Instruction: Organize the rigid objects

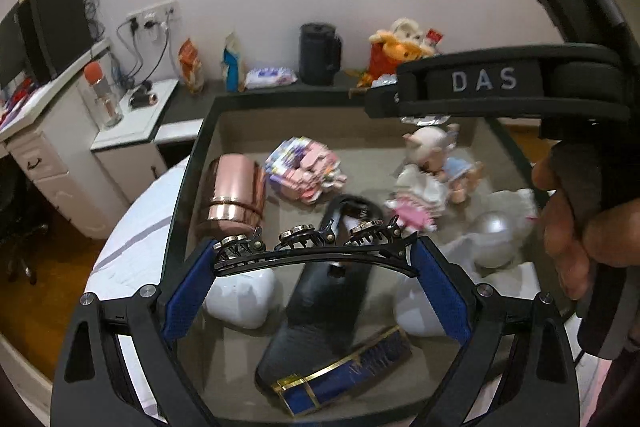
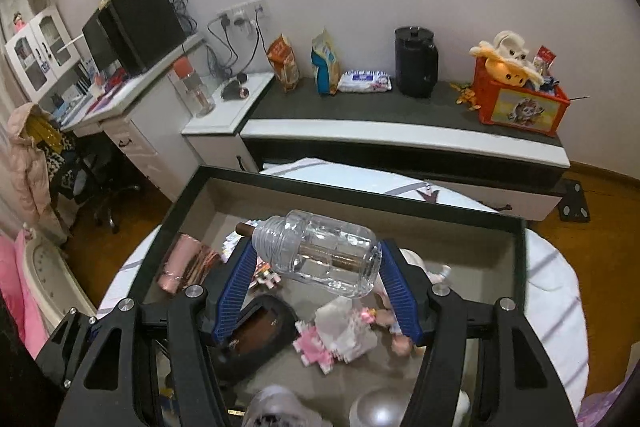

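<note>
A long black hair clip (image 1: 320, 254) with jewelled knobs spans the blue pads of my left gripper (image 1: 316, 247), which is shut on its two ends. It hangs over a dark-rimmed box (image 1: 192, 163) holding a copper cup (image 1: 236, 195), a doll (image 1: 436, 163), a silver ball (image 1: 494, 239), a black case (image 1: 320, 307) and a blue-and-gold box (image 1: 344, 375). My right gripper (image 2: 318, 251) is shut on a clear plastic jar (image 2: 328, 259), held sideways above the same box (image 2: 360, 195). The copper cup (image 2: 184, 259) lies below left of the jar.
The box sits on a round white table (image 2: 560, 267). Behind it a low sideboard (image 2: 400, 131) carries a black kettle (image 2: 414, 67), snack bags and an orange toy crate (image 2: 520, 103). A desk (image 2: 120, 95) and chair stand left. A hand (image 1: 568, 227) holds the right gripper's black body.
</note>
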{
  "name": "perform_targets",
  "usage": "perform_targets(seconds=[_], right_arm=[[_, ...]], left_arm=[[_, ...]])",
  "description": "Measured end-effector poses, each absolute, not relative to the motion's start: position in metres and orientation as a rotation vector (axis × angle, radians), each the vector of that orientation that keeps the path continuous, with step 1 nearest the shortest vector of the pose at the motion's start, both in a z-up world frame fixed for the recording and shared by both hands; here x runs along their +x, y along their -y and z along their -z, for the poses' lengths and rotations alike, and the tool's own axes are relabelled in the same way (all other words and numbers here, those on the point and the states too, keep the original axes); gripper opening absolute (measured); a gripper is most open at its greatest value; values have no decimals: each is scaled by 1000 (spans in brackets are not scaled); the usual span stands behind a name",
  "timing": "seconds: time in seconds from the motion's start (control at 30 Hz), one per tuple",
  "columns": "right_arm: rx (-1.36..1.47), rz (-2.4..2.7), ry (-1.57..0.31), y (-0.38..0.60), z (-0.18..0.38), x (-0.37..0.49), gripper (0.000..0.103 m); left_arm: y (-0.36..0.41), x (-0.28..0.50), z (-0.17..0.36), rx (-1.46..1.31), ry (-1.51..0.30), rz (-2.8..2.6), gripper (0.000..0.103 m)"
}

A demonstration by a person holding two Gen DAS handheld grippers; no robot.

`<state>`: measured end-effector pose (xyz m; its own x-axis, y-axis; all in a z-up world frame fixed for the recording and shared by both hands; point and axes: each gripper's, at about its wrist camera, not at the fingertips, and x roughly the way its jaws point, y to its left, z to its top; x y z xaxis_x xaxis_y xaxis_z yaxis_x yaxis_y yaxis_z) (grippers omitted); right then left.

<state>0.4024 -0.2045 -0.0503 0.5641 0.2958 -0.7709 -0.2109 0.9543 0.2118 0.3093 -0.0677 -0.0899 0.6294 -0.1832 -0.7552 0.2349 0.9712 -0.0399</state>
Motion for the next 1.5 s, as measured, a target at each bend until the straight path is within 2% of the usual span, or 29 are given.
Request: perform_targets(seconds=[0.13,0.2,0.27,0.53,0.63,0.97,1.5], right_arm=[[87,-289,-947,202,60,410,64],[83,-280,-957,202,64,414,74],[87,-287,-948,201,66,414,78],[121,-278,-946,205,54,403,85],[146,-265,-909,211,38,388,103],[183,-261,-807,222,-5,295,103],[166,-135,-724,233,-15,137,103]], left_arm=[[65,316,100,63,-896,217,99],[67,315,102,77,-897,218,102],[70,312,103,102,-891,205,102],[59,288,86,58,-862,198,102],[54,273,75,45,-839,192,103],[29,206,43,-6,-788,164,103],[14,104,20,-27,-755,159,103]])
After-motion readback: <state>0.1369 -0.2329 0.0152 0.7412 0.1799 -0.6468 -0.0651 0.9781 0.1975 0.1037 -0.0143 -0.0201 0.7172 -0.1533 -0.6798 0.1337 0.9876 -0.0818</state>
